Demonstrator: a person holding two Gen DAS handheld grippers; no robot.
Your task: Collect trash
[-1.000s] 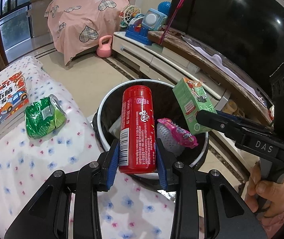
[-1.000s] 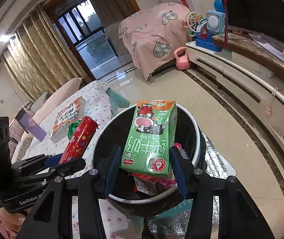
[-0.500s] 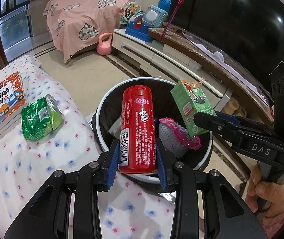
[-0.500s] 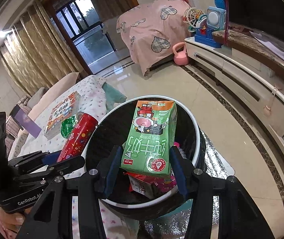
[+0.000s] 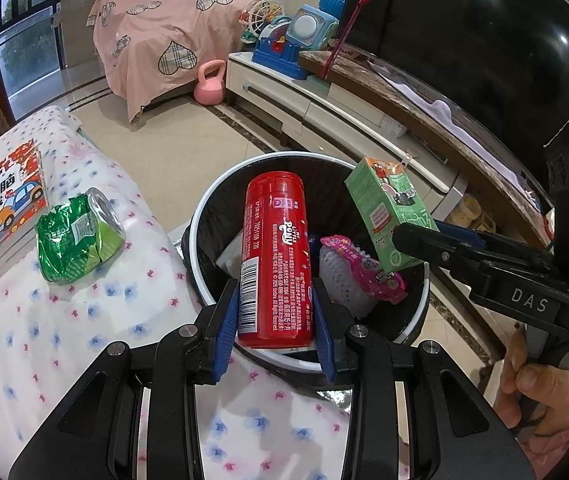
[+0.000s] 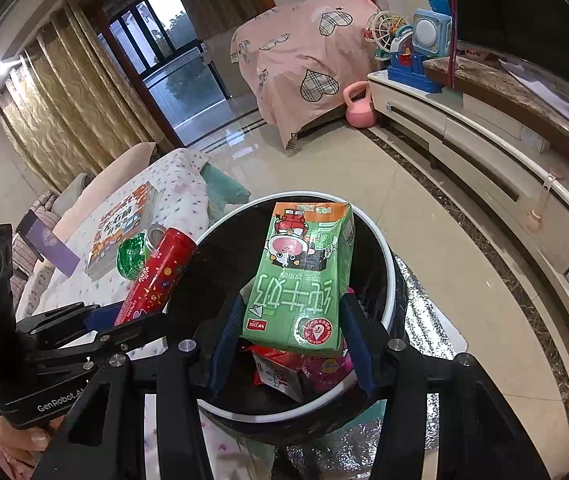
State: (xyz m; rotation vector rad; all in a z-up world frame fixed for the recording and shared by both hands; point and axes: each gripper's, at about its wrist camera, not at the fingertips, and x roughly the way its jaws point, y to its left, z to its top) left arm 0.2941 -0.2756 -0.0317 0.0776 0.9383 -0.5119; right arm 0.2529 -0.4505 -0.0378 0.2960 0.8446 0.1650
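Note:
My left gripper (image 5: 276, 322) is shut on a red cylindrical can (image 5: 276, 256) and holds it over the near rim of the black trash bin (image 5: 204, 216). My right gripper (image 6: 292, 336) is shut on a green milk carton (image 6: 304, 276) and holds it above the bin's opening (image 6: 384, 248). The carton also shows in the left wrist view (image 5: 388, 216), and the red can in the right wrist view (image 6: 156, 276). Inside the bin lie a pink wrapper (image 5: 360, 268) and a white mesh piece (image 5: 340, 276). A crushed green can (image 5: 78, 236) lies on the flowered cloth.
A children's book (image 5: 0, 204) lies on the flowered tablecloth (image 5: 44, 340) left of the bin. A TV cabinet (image 5: 324, 108) with toys runs along the right. A pink kettlebell (image 5: 210, 88) and pink-covered furniture (image 5: 164, 36) stand farther back.
Both grippers have moved forward a little over the bin, still holding the red can and the green carton. The crushed can and book have slid left in view.

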